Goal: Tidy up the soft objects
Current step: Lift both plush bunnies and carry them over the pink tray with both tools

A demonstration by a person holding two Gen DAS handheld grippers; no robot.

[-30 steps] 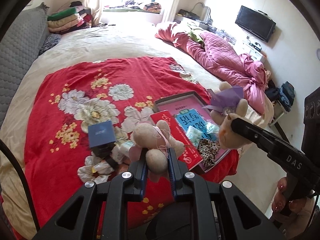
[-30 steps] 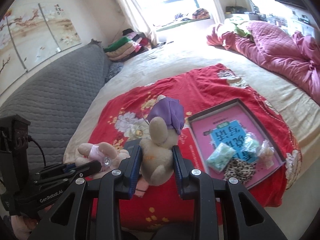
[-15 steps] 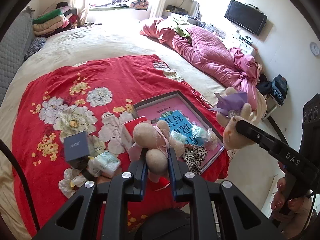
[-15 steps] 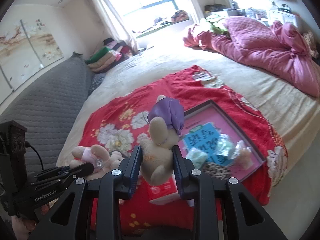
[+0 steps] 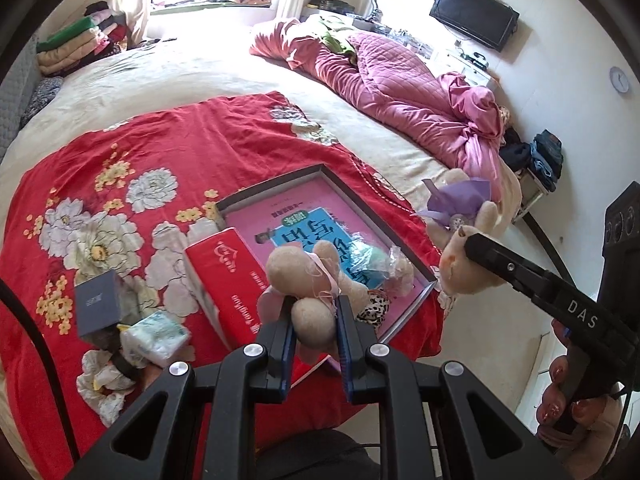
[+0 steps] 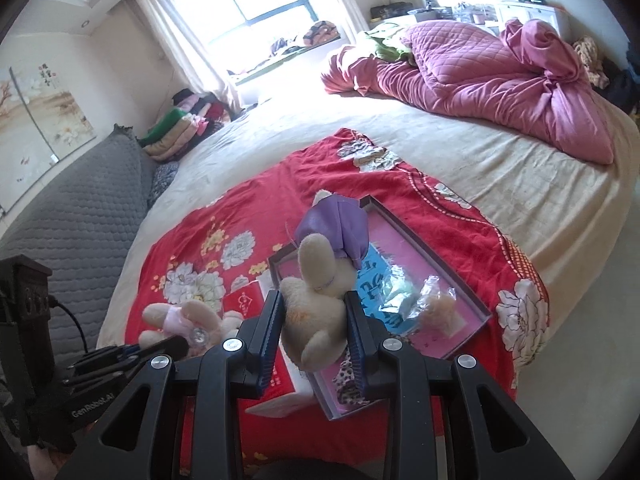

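My left gripper (image 5: pixel 313 312) is shut on a beige plush toy with a pink ribbon (image 5: pixel 304 276), hanging over the near corner of the pink-lined box (image 5: pixel 280 188). The same toy (image 6: pixel 176 316) shows at lower left in the right wrist view. My right gripper (image 6: pixel 314 312) is shut on a beige plush rabbit in a purple hood (image 6: pixel 320 276), also above that box (image 6: pixel 404 224). In the left wrist view the rabbit (image 5: pixel 464 240) hangs off the box's right edge. Inside the box lie a teal packet (image 6: pixel 394 294), a clear-bagged item (image 6: pixel 436 300) and a leopard-print cloth (image 5: pixel 374 310).
A red carton (image 5: pixel 228 276) lies left of the box on the red flowered blanket (image 5: pixel 160 140). A small dark box (image 5: pixel 98 304), a wrapped tissue pack (image 5: pixel 154 336) and crumpled paper sit at lower left. A pink quilt (image 5: pixel 400 92) is heaped at the far right, a grey headboard (image 6: pixel 72 216) left.
Both grippers have moved together toward the pink-lined box, each still holding its plush toy. The box and red carton now sit closer beneath them.
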